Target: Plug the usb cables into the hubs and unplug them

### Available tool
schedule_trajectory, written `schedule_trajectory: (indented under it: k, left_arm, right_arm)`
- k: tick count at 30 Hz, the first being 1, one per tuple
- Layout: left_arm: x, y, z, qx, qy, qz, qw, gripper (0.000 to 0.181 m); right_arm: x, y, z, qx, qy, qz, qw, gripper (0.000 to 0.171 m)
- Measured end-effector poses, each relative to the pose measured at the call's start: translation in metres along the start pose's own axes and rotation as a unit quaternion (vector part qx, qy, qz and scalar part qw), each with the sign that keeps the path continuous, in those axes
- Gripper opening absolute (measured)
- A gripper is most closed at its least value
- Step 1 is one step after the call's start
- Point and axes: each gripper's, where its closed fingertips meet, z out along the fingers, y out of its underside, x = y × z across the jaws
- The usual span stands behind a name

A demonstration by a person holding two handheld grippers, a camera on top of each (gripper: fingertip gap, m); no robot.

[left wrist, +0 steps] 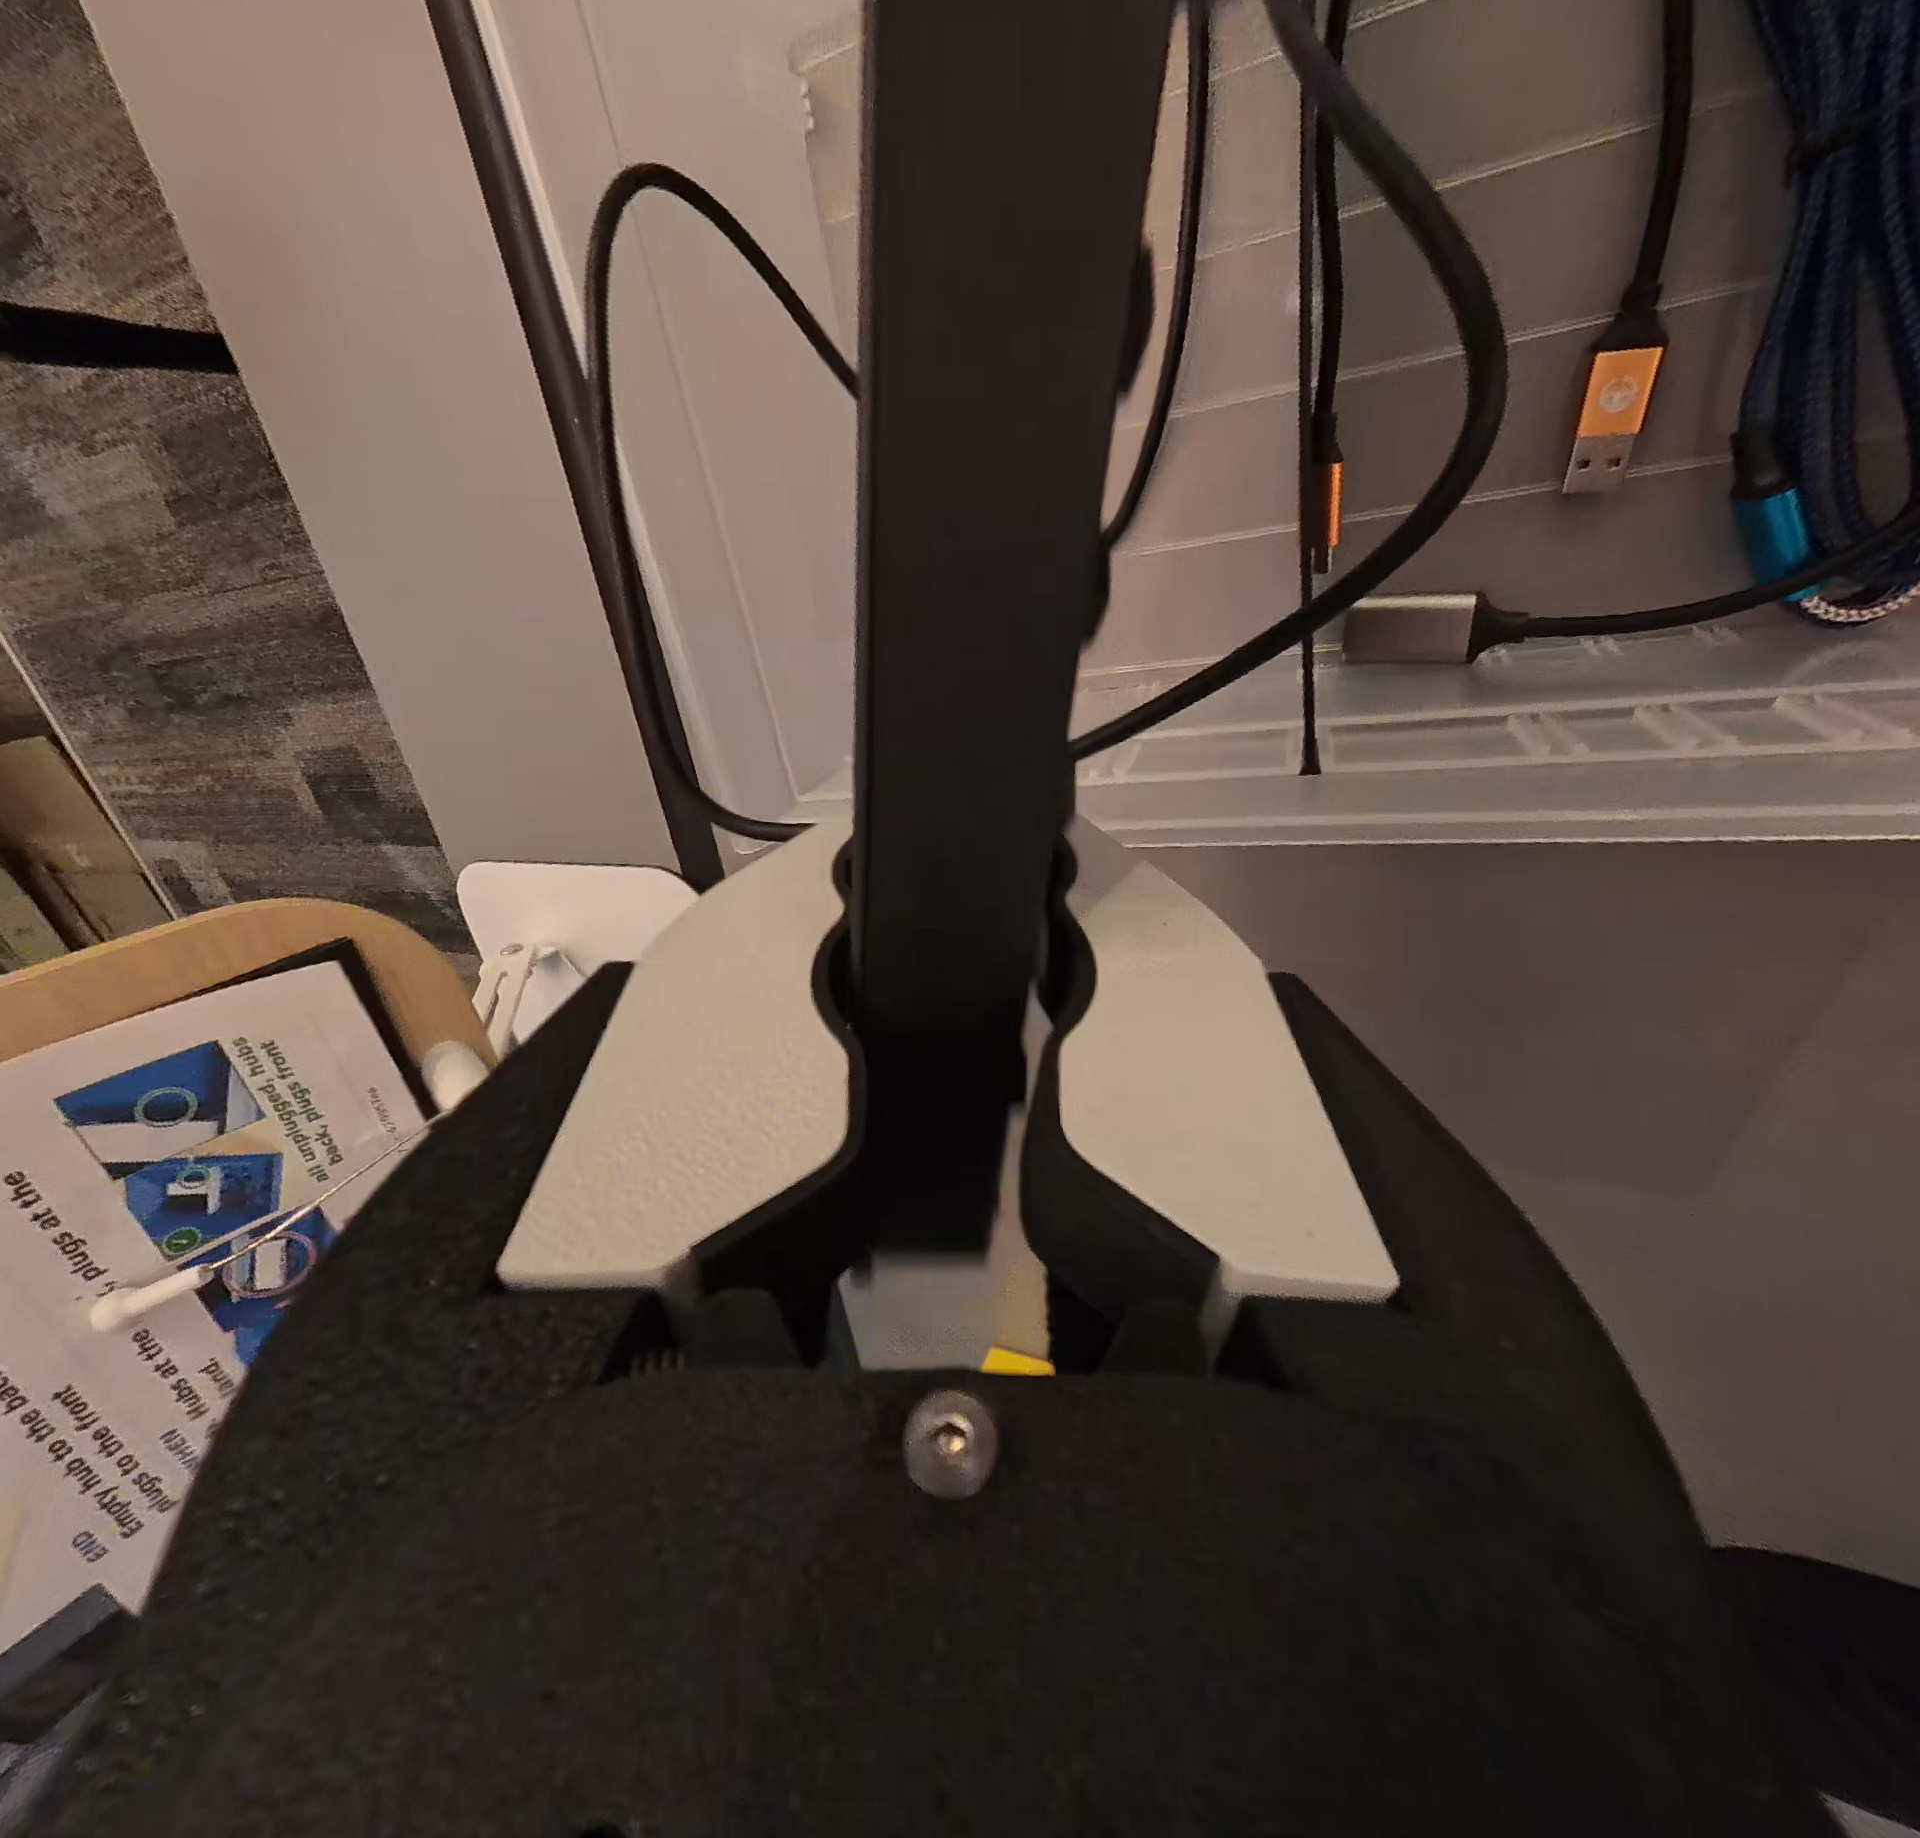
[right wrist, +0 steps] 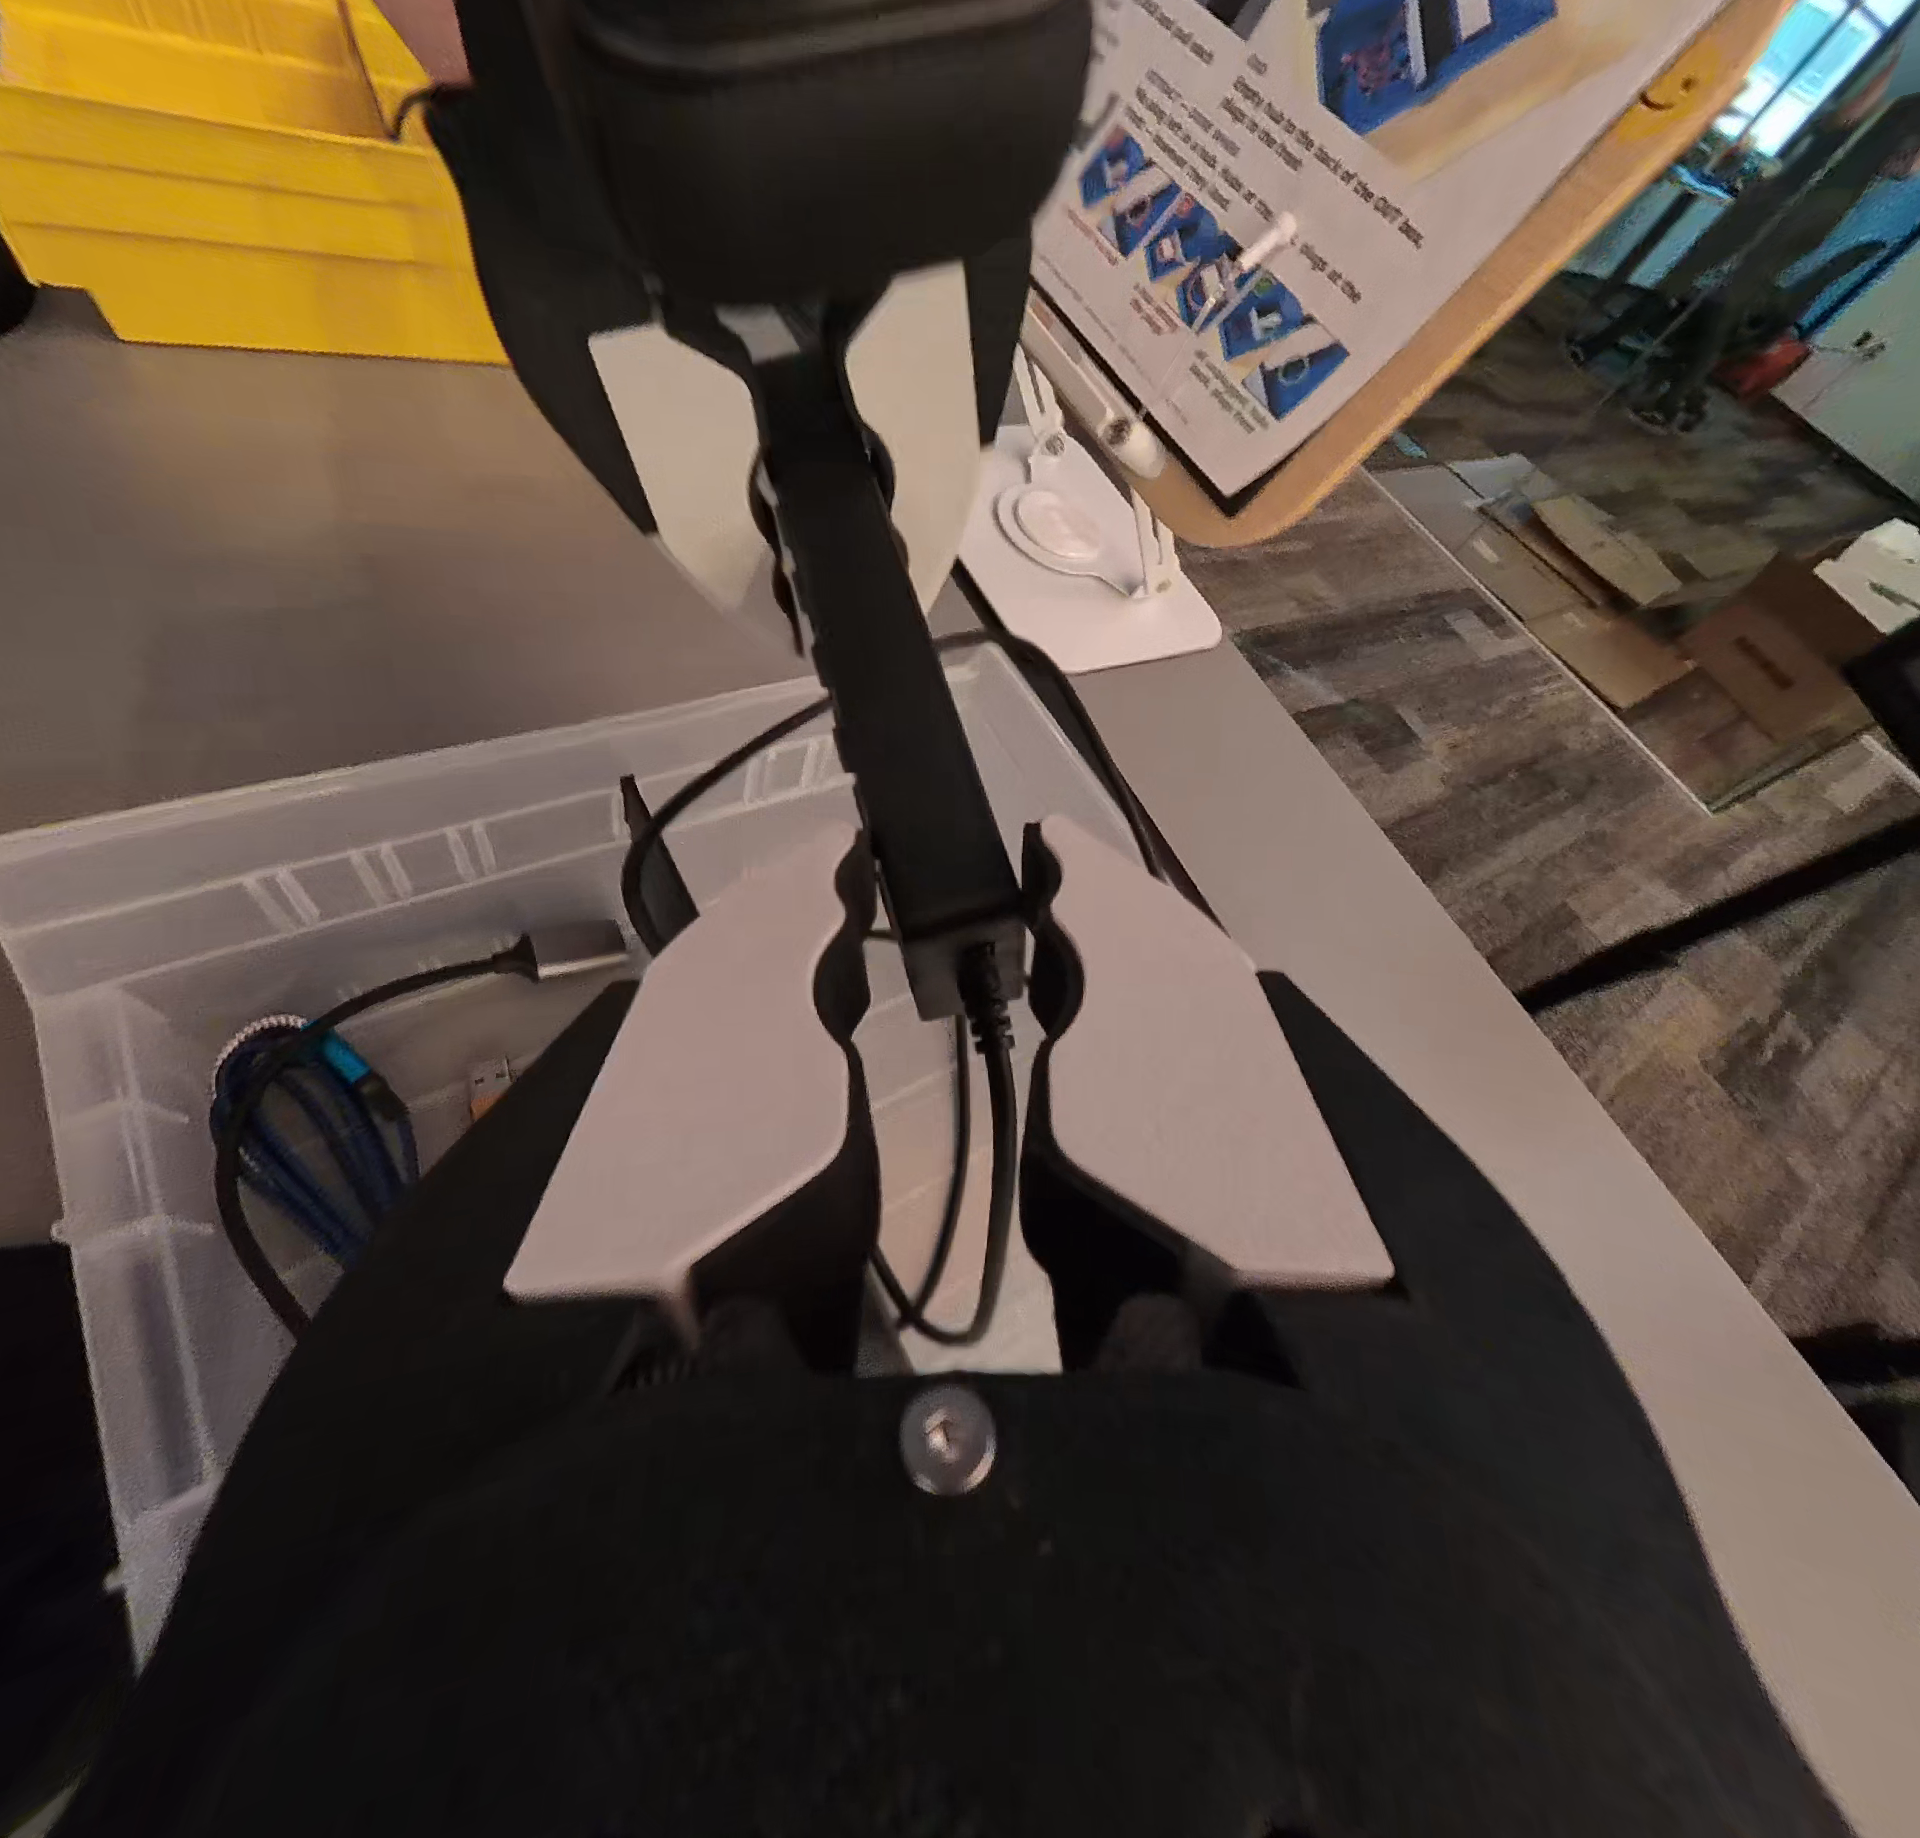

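A long black USB hub (left wrist: 977,438) is held between both grippers. My left gripper (left wrist: 951,853) is shut on one end of it, and the hub runs up out of that view. In the right wrist view my right gripper (right wrist: 945,853) is closed around the other end of the hub (right wrist: 894,697), where a black cable (right wrist: 987,988) is plugged in. The left gripper (right wrist: 831,583) shows at the far end. Loose cables lie in the clear bin: an orange USB plug (left wrist: 1616,406), a blue braided cable (left wrist: 1771,531) and a grey plug (left wrist: 1413,630).
The clear plastic bin (right wrist: 312,853) sits on a grey table, below the hub. A yellow bin (right wrist: 208,178) stands at the back left. A printed sheet on a wooden board (right wrist: 1351,178) stands on a white stand (right wrist: 1091,562) by the table edge (right wrist: 1351,957), with carpet floor beyond. Some 11 cm of space lies between my two pairs of fingers. The left tips stand about 15 cm off the orange USB plug (left wrist: 1616,406).
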Motion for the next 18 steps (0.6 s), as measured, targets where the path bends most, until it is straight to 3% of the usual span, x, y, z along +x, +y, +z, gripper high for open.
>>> schedule_trajectory:
  k: [3,12,18]
  left_arm:
    - [-0.008,0.004,-0.003,0.024,-0.010,-0.013,1.000,0.039]
    - [-0.007,0.038,-0.018,0.120,0.008,-0.106,0.987,0.035]
    - [0.009,0.055,-0.048,0.254,0.034,-0.186,0.948,0.030]
  right_arm:
    - [0.006,0.014,-0.013,-0.025,0.012,0.013,1.000,0.026]
    - [0.015,0.041,-0.024,-0.041,0.007,0.065,0.997,0.024]
    - [0.014,0.061,0.013,-0.129,0.002,0.092,0.987,0.024]
